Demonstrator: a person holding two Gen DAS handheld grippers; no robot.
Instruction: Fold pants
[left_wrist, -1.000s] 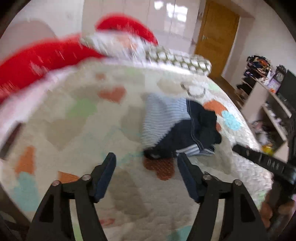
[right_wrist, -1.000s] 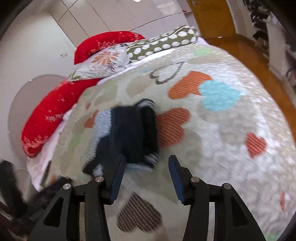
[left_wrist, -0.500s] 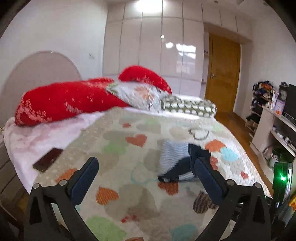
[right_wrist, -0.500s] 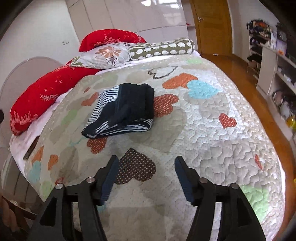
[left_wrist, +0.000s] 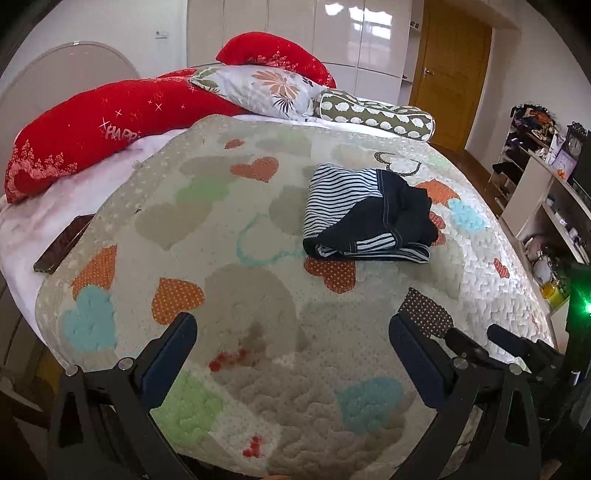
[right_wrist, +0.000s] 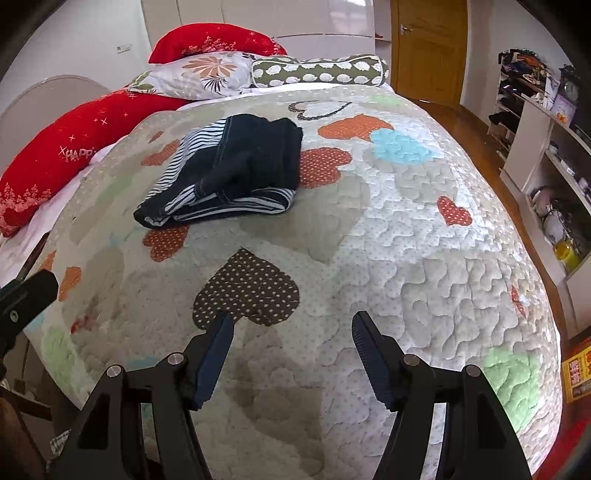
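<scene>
Heart-patterned quilt (left_wrist: 258, 295) over bed; folded pants (left_wrist: 365, 218) (striped, navy) lying mid-quilt. Left gripper (left_wrist: 291, 341) and right gripper (right_wrist: 291, 332) released, empty.

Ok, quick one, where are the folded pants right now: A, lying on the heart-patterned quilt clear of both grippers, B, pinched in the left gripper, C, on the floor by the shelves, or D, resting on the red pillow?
A: the folded pants lie on the heart-patterned quilt, with the left gripper and right gripper both open, nothing between their fingers, well short of the pants.
</scene>
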